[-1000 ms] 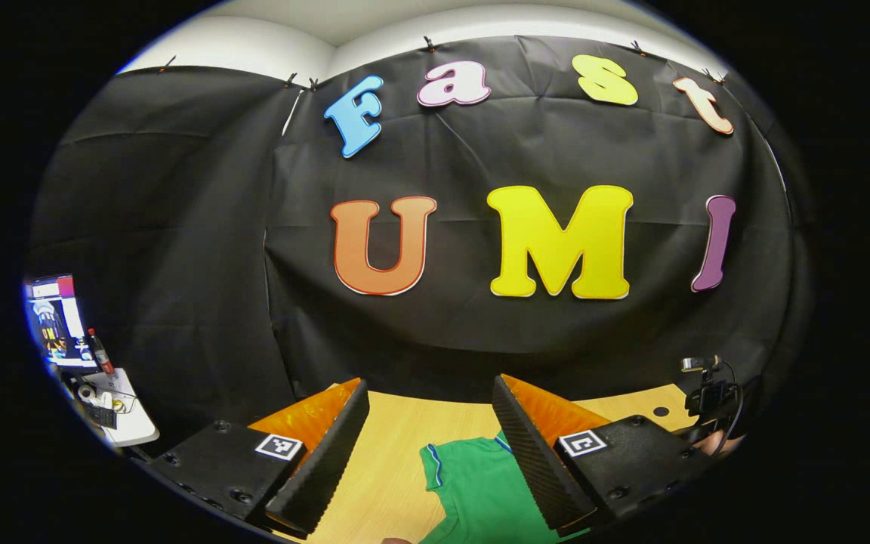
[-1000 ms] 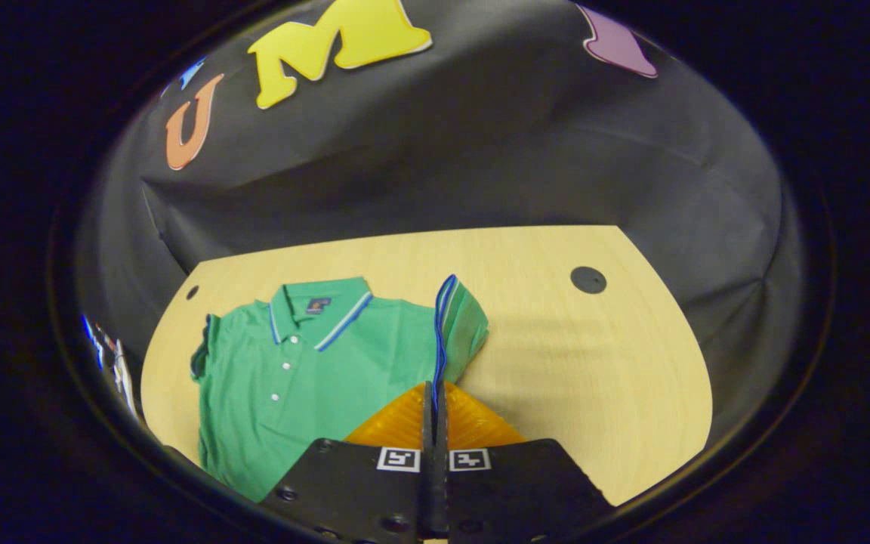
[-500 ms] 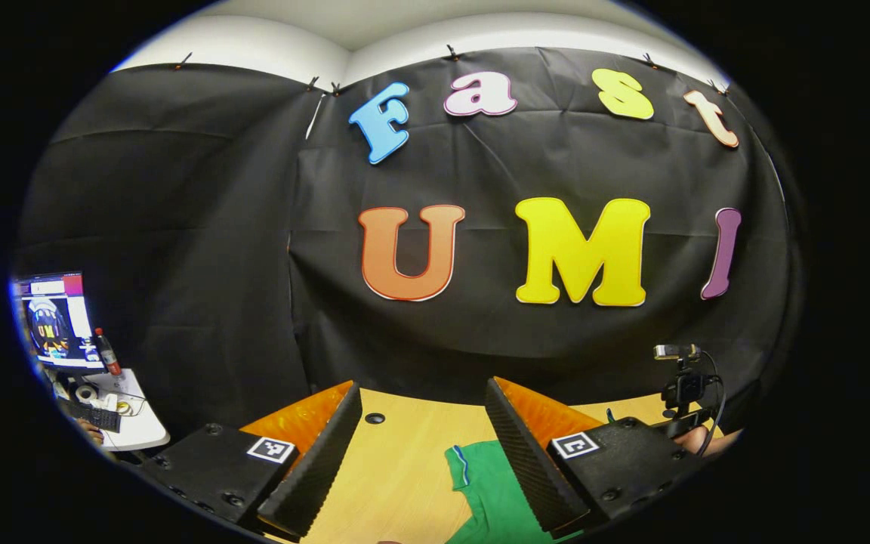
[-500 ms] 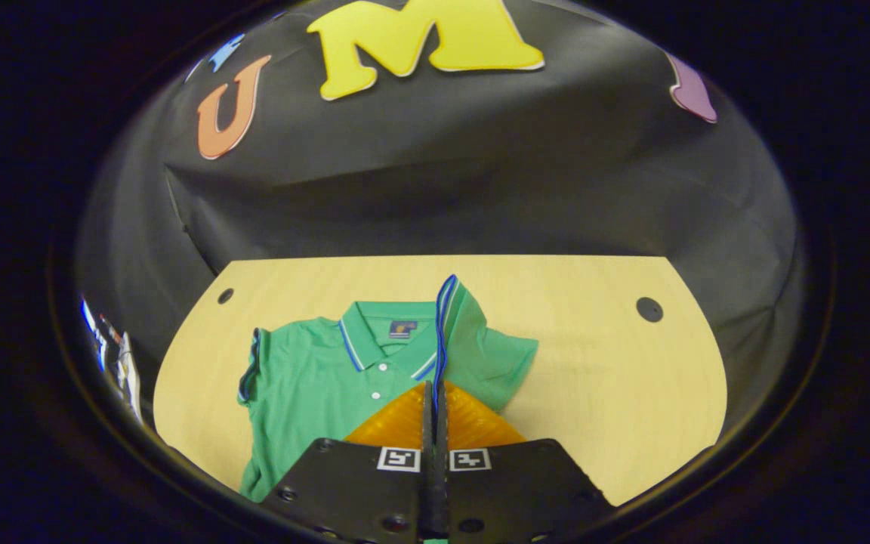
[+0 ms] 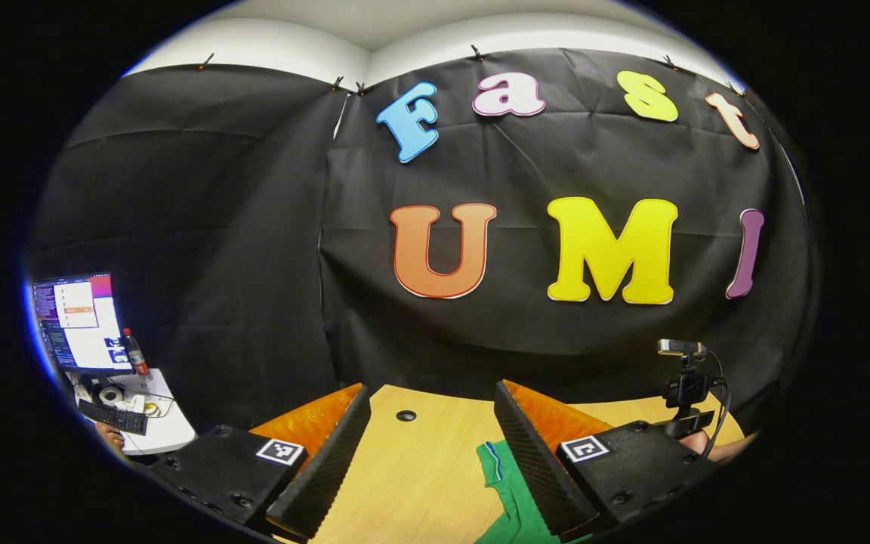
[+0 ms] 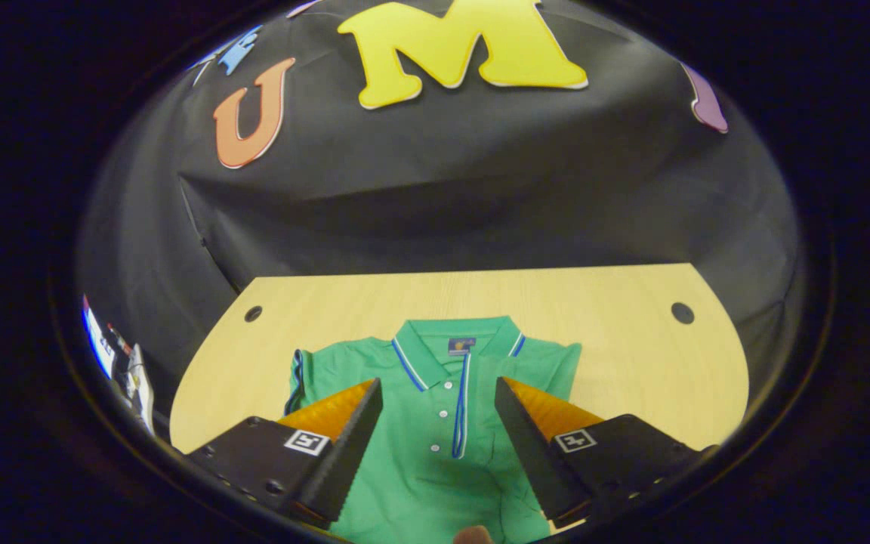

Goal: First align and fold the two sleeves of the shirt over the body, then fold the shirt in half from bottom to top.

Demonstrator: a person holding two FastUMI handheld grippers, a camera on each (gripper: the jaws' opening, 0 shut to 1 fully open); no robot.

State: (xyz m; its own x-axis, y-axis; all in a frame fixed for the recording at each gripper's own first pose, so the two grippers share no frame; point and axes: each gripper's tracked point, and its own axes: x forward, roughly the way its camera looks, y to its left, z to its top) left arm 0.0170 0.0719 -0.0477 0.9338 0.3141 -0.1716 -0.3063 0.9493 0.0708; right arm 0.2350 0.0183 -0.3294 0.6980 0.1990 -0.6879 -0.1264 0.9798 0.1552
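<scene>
no legible text, shirt label unreadable

A green polo shirt [image 6: 442,423] lies flat, front up, on the light wooden tabletop [image 6: 631,355], its collar toward the black cloth wall. The collar is trimmed with blue and white stripes, and white buttons run down the placket. One sleeve [image 6: 510,378] is folded over the chest, its blue-edged cuff lying along the placket. The other sleeve [image 6: 297,374] rests at the shirt's side. In the left gripper view a sleeve cuff with blue trim [image 5: 492,461] lies on the tabletop.
</scene>
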